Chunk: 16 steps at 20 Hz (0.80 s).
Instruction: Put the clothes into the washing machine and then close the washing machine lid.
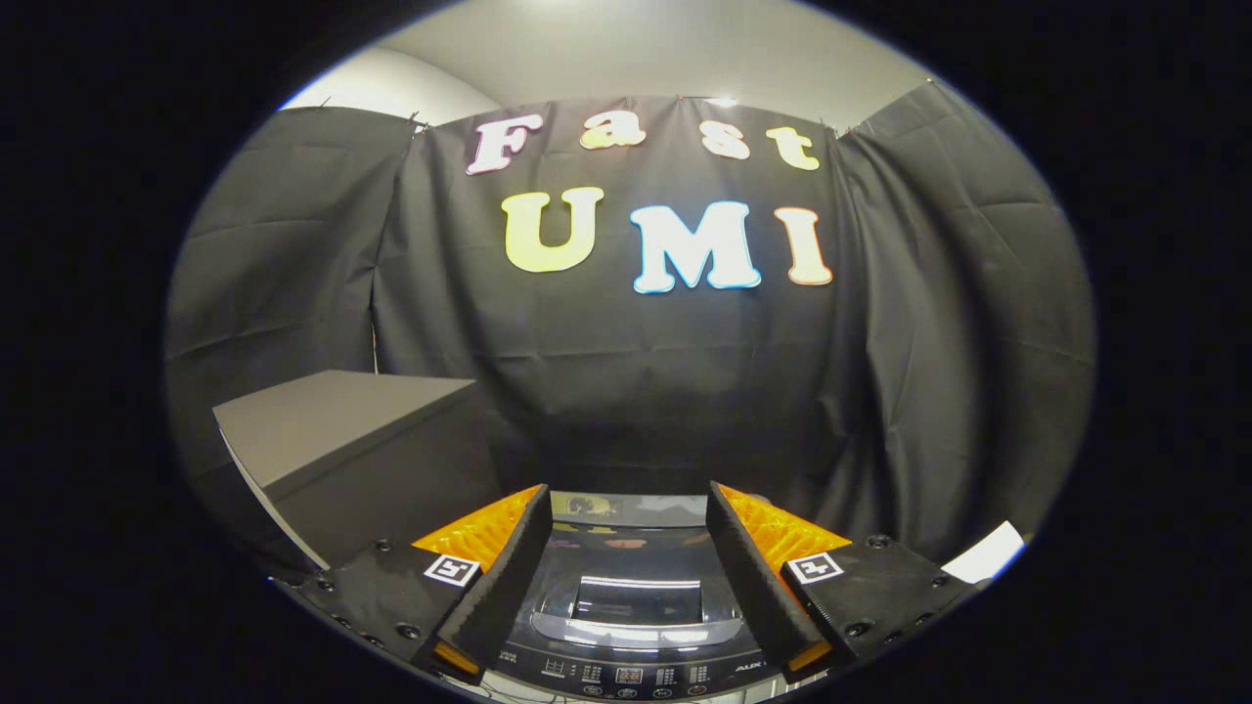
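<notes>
Below, open claw [626,508], lidded washer [631,611], grey box [342,420]

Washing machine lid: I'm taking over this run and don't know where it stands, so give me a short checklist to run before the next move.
1. Washing machine between and just ahead of the fingers: ok.
2. Lid shut, lying flat: ok.
3. Gripper open, fingers holding nothing: ok.
4. Clothes inside the drum: cannot tell, lid covers it.
5. Dark cabinet beside the machine, apart from the fingers: ok.
</notes>
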Available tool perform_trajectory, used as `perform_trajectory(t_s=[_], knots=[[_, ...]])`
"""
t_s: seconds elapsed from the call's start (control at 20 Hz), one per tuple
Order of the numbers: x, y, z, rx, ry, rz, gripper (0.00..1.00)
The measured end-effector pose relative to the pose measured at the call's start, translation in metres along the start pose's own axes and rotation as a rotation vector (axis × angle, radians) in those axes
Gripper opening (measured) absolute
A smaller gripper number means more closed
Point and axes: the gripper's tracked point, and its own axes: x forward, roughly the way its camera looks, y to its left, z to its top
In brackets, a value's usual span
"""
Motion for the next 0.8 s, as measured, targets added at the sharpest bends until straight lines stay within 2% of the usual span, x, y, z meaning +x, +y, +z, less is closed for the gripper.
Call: perform_trajectory(t_s=[0.25,0.8], knots=[[-0.051,0.004,0.037,0.014,-0.073,-0.036,0.98],[-0.127,0.011,0.07,0.019,-0.162,-0.094,0.98]])
